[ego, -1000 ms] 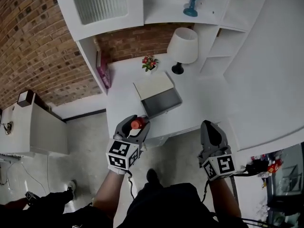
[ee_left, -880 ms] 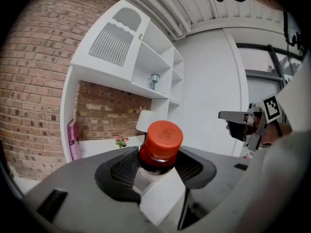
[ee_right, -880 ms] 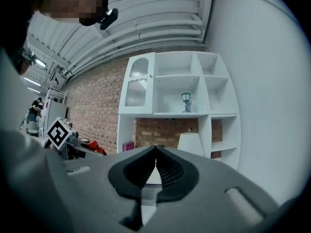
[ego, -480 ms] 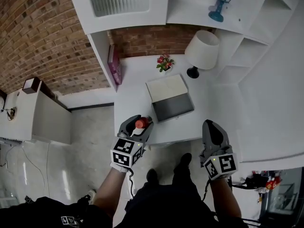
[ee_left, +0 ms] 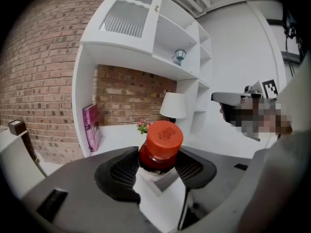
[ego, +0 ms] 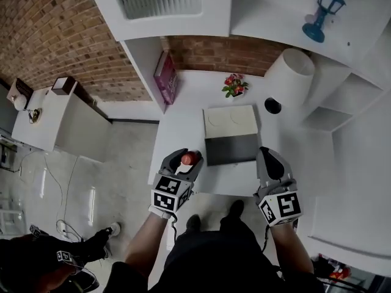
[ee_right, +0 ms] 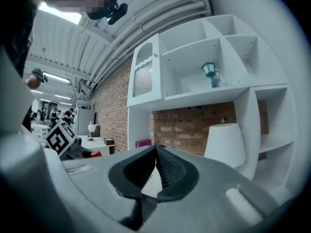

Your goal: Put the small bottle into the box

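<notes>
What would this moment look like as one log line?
left gripper: shut on bottle | right gripper: shut, empty | box: open

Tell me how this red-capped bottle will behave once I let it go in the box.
The bottle looks rigid: the left claw pinches it with no visible dent. It is round and narrow, so it would probably tip, then roll, inside the box. Small, so likely light.

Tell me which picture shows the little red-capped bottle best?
The left gripper view. The small bottle fills the middle, its red cap clear, clamped between the jaws. The head view shows only its tiny red cap in the left gripper. The right gripper view shows at most a red speck.
</notes>
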`<state>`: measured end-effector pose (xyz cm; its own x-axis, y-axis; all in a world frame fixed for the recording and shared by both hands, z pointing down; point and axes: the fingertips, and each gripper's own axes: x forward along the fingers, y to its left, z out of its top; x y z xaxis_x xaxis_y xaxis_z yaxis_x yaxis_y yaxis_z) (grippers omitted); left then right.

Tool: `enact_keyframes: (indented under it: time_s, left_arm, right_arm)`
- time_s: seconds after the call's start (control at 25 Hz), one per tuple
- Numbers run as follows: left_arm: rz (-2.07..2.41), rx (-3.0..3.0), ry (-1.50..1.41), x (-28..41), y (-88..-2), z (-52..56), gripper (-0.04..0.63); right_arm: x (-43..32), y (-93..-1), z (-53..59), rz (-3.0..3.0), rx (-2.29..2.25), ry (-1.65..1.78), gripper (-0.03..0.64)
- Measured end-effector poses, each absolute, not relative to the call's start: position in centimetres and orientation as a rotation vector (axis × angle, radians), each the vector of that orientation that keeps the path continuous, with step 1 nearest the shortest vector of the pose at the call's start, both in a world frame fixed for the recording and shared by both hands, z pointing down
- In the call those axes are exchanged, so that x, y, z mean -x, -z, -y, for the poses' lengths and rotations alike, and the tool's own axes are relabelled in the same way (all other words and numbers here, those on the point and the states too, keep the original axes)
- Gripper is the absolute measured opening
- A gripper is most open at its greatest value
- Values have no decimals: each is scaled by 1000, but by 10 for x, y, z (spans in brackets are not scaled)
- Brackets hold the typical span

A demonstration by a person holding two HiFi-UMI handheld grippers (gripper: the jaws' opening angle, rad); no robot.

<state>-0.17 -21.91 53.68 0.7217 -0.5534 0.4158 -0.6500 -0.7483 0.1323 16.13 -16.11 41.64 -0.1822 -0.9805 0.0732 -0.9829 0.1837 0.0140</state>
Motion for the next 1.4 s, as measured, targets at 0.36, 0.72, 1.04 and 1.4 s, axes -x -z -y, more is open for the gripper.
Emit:
enact_keyframes:
  time_s: [0.36, 0.72, 1.04, 1.4]
  left_arm:
    - [1103, -2523, -648, -48, -583, 235, 221]
    - [1151, -2482, -795, -79, -631, 249, 221]
    - [970, -2609, -1107, -105, -678, 259, 221]
    - [669, -2592, -1349, -134, -721, 259, 221]
  right_arm:
    - [-215, -444, 201, 2512, -1789, -175, 2]
    - [-238, -465, 220, 2549, -1684, -256, 1]
    - [-232, -488, 228, 2495, -1702, -330, 0]
    - [-229, -500, 236, 2404, -1768, -384, 2]
